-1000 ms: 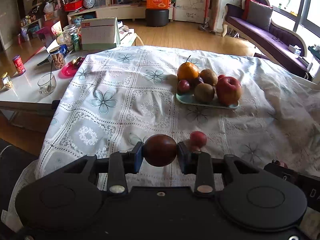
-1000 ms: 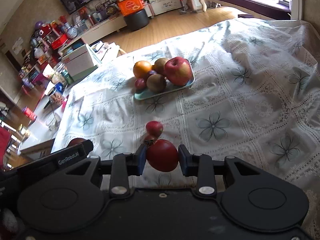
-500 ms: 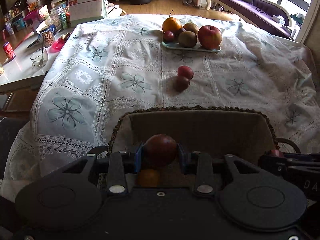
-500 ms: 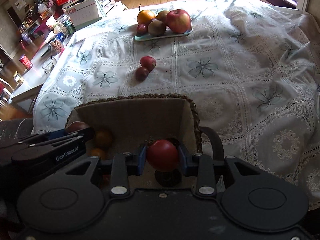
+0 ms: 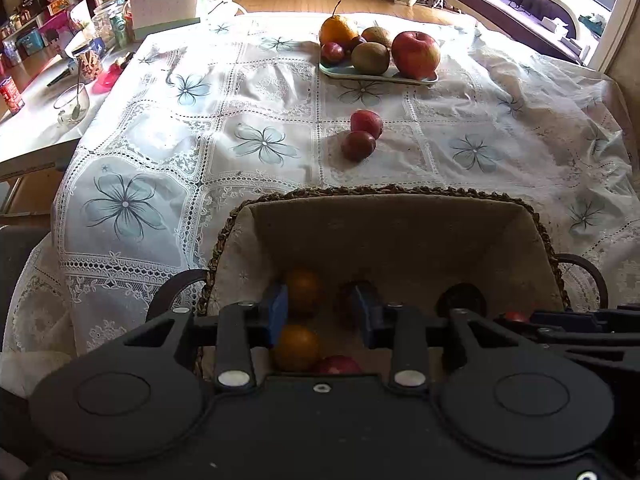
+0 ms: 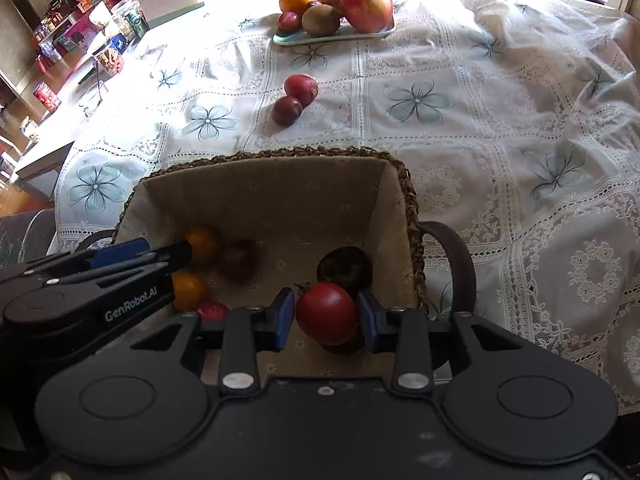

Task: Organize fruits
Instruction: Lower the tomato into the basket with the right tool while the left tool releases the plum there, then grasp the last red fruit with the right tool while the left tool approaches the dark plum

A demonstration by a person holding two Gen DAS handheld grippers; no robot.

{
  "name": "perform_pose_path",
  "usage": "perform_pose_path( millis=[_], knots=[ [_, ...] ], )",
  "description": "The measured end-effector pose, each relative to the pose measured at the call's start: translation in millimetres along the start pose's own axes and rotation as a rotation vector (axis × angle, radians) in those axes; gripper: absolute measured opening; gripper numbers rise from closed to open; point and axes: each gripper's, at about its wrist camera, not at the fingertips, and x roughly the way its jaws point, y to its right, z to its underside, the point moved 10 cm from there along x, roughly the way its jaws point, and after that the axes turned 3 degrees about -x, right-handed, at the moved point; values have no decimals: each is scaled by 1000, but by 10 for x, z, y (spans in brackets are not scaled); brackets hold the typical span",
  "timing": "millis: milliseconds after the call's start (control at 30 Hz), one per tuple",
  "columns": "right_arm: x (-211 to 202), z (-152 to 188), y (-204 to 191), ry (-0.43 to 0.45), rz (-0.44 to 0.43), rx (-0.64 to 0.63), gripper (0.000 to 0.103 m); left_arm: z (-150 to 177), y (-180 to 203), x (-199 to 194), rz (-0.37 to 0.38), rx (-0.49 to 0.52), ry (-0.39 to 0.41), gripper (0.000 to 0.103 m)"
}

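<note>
Partly hidden behind our left gripper [image 5: 320,314], two orange fruits [image 5: 298,344] and a blurred dark plum [image 6: 239,259] sit in the basket [image 5: 384,196]; its jaws stand apart with nothing between them. Our right gripper [image 6: 326,320] hangs over the basket's right side, clamped on a red plum [image 6: 326,312], with a dark fruit [image 6: 345,266] just behind. Beyond the basket's far rim, two loose plums [image 5: 362,136] touch each other on the table [image 5: 520,128]. The plate [image 5: 376,77] of fruit lies farther back, open cloth around it.

Floral lace tablecloth [image 5: 168,128], desk calendar [image 5: 164,0], glass cup [image 5: 72,104], purple sofa [image 5: 500,4]
</note>
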Motion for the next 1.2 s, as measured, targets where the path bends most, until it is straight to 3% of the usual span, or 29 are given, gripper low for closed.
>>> perform_pose_path(
  millis=[200, 567, 767, 1033, 1200],
  knots=[
    [-33, 8, -38, 10, -9, -16, 37, 50, 9, 47, 28, -16, -45, 45],
    [-45, 14, -58, 6, -15, -21, 37, 73, 4, 35, 30, -25, -55, 45],
    [-35, -2, -64, -11, -21, -25, 37, 50, 17, -26, 69, -24, -66, 45],
    [-130, -247, 51, 23, -29, 12, 37, -250, -47, -65, 71, -35, -41, 45],
    [-108, -497, 202, 65, 26, 48, 37, -553, -97, 1, 49, -60, -13, 45]
  ],
)
